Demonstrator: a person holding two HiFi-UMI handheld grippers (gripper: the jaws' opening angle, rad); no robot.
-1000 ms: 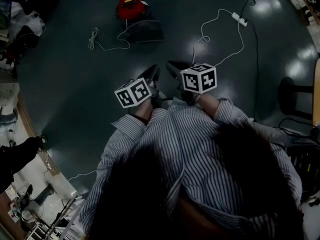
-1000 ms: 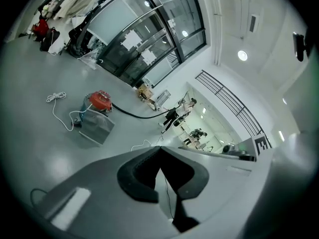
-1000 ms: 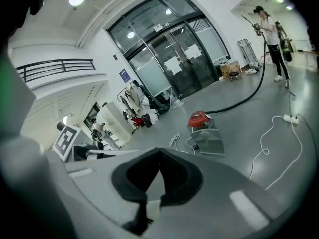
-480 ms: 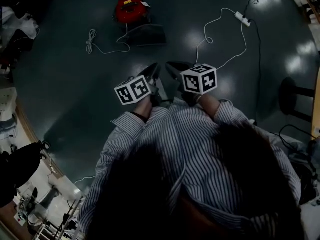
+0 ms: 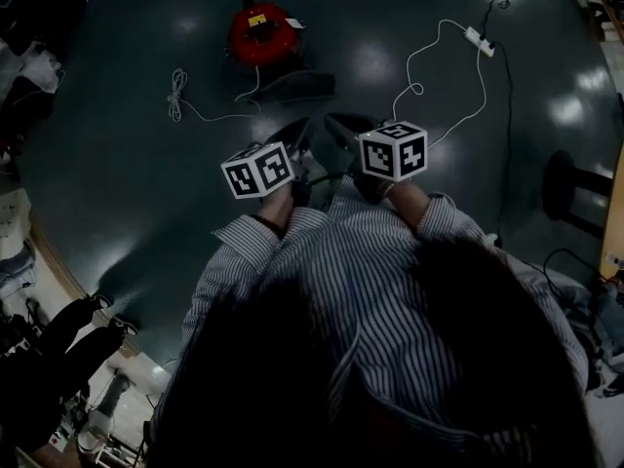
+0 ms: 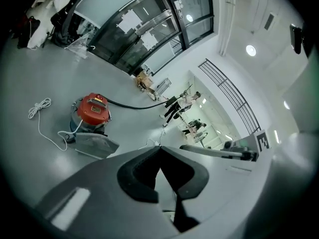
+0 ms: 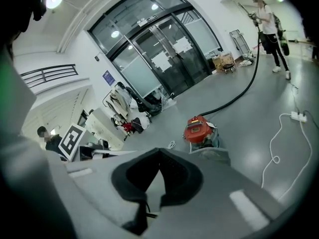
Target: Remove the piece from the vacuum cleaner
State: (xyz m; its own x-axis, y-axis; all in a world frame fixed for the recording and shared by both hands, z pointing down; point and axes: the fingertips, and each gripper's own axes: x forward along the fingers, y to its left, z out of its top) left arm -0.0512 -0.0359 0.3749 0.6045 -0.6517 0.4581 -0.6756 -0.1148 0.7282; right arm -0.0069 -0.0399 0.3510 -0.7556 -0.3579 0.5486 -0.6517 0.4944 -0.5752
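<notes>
Jaws on the left gripper [image 6: 159, 147] are pressed together at their tips, with nothing caught between the dark pads. The right gripper [image 7: 159, 150] reads the same in its own view: pads closed on each other and empty. In the head view the two grippers sit side by side at the centre of the frame, just above the person's striped shirt [image 5: 390, 291], each with its marker cube on top. Both point up the frame.

The vacuum cleaner [image 5: 261, 34], a round red-topped canister, stands on the dark grey floor [image 5: 117, 183] in the upper middle of the head view, well apart from both grippers. A grey flat piece [image 5: 292, 88] lies at its foot on the side nearer the person, right against the base, between the canister and the gripper tips. A black hose [image 7: 239, 91] runs from the canister across the floor toward the upper right of the right gripper view, where a standing person [image 7: 266, 26] holds its far end.

A coiled white cord [image 5: 177, 94] lies to the left of the canister. A second white cable loops to a power strip [image 5: 478, 39] at the upper right of the head view. A dark stool [image 5: 565, 188] stands at the right edge. Glass doors [image 7: 169, 49] fill the upper middle of the right gripper view.
</notes>
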